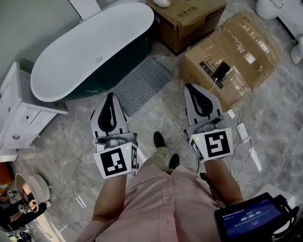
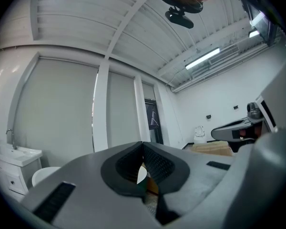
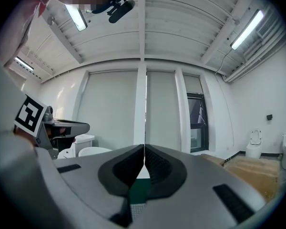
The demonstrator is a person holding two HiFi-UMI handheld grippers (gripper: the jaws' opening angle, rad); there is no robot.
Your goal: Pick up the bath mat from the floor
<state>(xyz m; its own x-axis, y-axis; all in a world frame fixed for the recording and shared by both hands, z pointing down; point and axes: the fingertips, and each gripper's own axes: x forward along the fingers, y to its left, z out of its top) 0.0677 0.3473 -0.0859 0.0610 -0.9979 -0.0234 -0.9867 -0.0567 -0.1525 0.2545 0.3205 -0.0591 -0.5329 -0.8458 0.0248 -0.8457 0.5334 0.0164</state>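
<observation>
A grey textured bath mat (image 1: 142, 83) lies flat on the marble floor beside the tub. My left gripper (image 1: 109, 99) is held at waist height, well above the floor, its tip over the mat's near edge in the head view. Its jaws are shut with nothing between them. My right gripper (image 1: 192, 89) hovers level with it to the right of the mat, also shut and empty. In the left gripper view the left gripper (image 2: 142, 145) points level across the room. A sliver of the mat (image 3: 136, 209) shows under the right gripper (image 3: 144, 149).
A white tub with a dark green outside (image 1: 93, 44) stands left of the mat. Two cardboard boxes (image 1: 231, 52) sit behind and to the right. A white cabinet (image 1: 14, 110) is at the left. A power strip and cables (image 1: 242, 135) lie on the floor at the right.
</observation>
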